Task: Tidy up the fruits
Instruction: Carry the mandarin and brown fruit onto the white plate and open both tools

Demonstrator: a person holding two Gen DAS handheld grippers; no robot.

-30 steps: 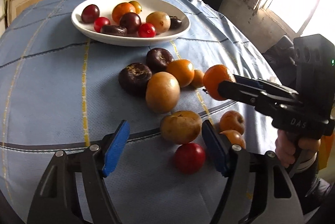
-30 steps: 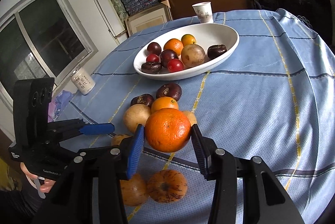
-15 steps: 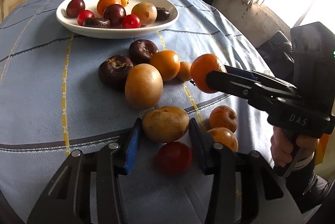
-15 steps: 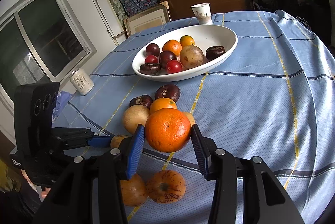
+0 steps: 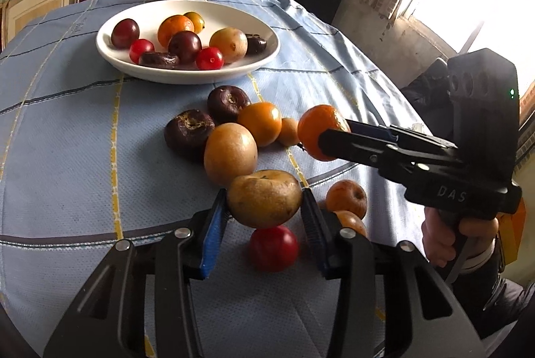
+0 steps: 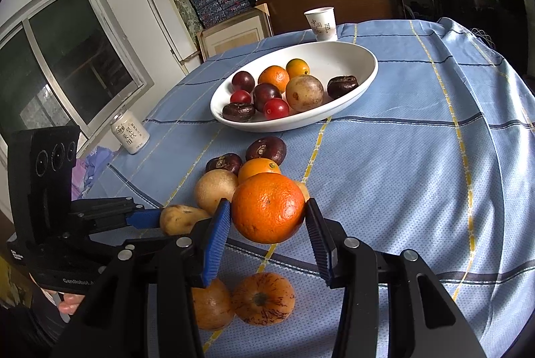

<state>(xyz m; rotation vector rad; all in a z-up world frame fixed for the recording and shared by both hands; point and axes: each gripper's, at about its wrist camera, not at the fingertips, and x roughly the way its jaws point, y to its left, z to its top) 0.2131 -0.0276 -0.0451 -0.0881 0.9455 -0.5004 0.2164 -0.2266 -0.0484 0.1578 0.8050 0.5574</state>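
My left gripper [image 5: 264,207] is shut on a brown pear [image 5: 264,198], held just above the blue tablecloth; the pear also shows in the right wrist view [image 6: 179,218]. My right gripper [image 6: 267,214] is shut on a large orange [image 6: 267,207], held above the cloth; the orange also shows in the left wrist view [image 5: 317,135]. A white bowl [image 5: 133,62] with several fruits stands farther back, also in the right wrist view [image 6: 351,55]. Loose fruits lie between: a round pear [image 5: 230,154], two dark fruits [image 5: 189,132], an orange [image 5: 260,123].
A red fruit [image 5: 273,247] and two speckled orange fruits [image 6: 264,297] lie near the table's front edge. A paper cup [image 6: 321,23] stands behind the bowl. A white can [image 6: 129,132] stands at the table's left edge. Shelves and a window surround the table.
My left gripper moved forward and closed on the brown pear, then lifted it slightly. My right gripper kept holding the orange almost still.
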